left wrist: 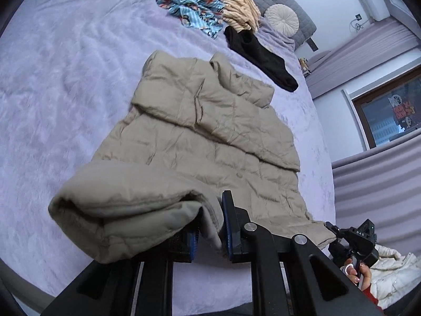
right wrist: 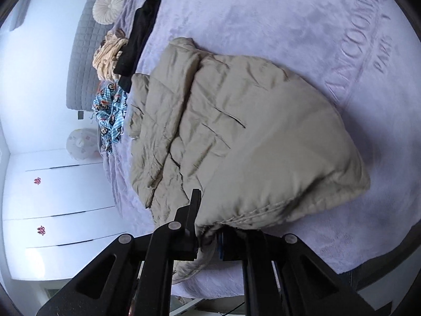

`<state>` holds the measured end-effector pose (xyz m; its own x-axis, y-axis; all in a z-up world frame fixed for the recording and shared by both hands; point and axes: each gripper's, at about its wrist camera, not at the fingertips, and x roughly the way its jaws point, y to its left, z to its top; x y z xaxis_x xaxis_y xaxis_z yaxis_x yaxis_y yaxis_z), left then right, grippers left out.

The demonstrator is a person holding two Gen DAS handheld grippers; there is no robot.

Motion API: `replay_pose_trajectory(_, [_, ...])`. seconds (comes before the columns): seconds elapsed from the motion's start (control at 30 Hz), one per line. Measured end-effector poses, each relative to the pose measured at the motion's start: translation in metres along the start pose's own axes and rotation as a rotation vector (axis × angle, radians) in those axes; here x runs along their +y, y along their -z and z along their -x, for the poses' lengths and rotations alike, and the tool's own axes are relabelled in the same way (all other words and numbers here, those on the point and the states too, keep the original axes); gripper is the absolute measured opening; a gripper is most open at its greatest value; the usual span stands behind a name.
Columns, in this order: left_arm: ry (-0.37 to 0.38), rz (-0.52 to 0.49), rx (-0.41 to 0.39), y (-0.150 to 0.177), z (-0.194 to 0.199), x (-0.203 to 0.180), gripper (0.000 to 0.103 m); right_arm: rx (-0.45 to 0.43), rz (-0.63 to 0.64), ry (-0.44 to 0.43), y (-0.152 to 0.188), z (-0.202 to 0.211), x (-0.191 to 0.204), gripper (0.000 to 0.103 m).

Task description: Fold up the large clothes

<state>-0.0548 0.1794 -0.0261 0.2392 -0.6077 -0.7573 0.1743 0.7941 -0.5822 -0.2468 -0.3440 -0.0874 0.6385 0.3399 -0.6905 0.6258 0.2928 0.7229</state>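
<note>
2 grippers: left gripper (left wrist: 209, 233) and right gripper (right wrist: 208, 239) each pinch the beige jacket (left wrist: 210, 121) hem
Advice: lift evenly — lay hem at collar, edges aligned

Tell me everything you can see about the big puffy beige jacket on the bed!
The beige jacket is a quilted, puffy coat of soft matte fabric, creased all over. It lies on the fuzzy lilac blanket, with a sleeve folded across its body and the collar end pointing toward the black garment. Its near hem is lifted and curling over. The left gripper and the right gripper each pinch a corner of that hem.
</note>
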Motion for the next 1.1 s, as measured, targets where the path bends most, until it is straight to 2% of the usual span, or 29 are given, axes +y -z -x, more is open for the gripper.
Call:
replay_pose_trajectory(0.1, [-0.001, -0.009, -0.074, -0.033, 0.005, -0.015, 0.017, 0.002, 0.091, -0.011, -0.028, -0.002, 0.037, 0.011])
replay_pose_trajectory(0.3, [-0.089, 0.018, -0.202, -0.103, -0.002, -0.05, 0.017, 0.056, 0.295, -0.035, -0.098, -0.031, 0.117, 0.011])
replay_pose_trajectory(0.43, [-0.149, 0.047, -0.233, -0.144, -0.025, -0.061, 0.017, 0.094, 0.416, -0.009, -0.144, -0.067, 0.162, 0.011])
replay_pose_trajectory(0.5, [-0.198, 0.058, -0.217, -0.163, -0.045, -0.06, 0.017, 0.115, 0.432, 0.02, -0.165, -0.091, 0.174, 0.011])
replay_pose_trajectory(0.63, [-0.288, 0.024, -0.162, -0.191, -0.096, -0.049, 0.017, 0.15, 0.402, 0.074, -0.198, -0.145, 0.178, 0.011])
replay_pose_trajectory(0.73, [-0.34, 0.0, -0.113, -0.21, -0.135, -0.034, 0.017, 0.142, 0.372, 0.122, -0.212, -0.174, 0.172, 0.011])
replay_pose_trajectory(0.93, [-0.423, 0.016, -0.041, -0.239, -0.201, 0.009, 0.017, 0.127, 0.313, 0.188, -0.235, -0.229, 0.149, 0.011])
replay_pose_trajectory(1.03, [-0.431, 0.049, -0.033, -0.239, -0.212, 0.026, 0.018, 0.13, 0.257, 0.172, -0.241, -0.246, 0.136, 0.011])
replay_pose_trajectory(1.1, [-0.434, 0.023, -0.051, -0.236, -0.205, 0.022, 0.018, 0.127, 0.242, 0.165, -0.241, -0.245, 0.135, 0.011])
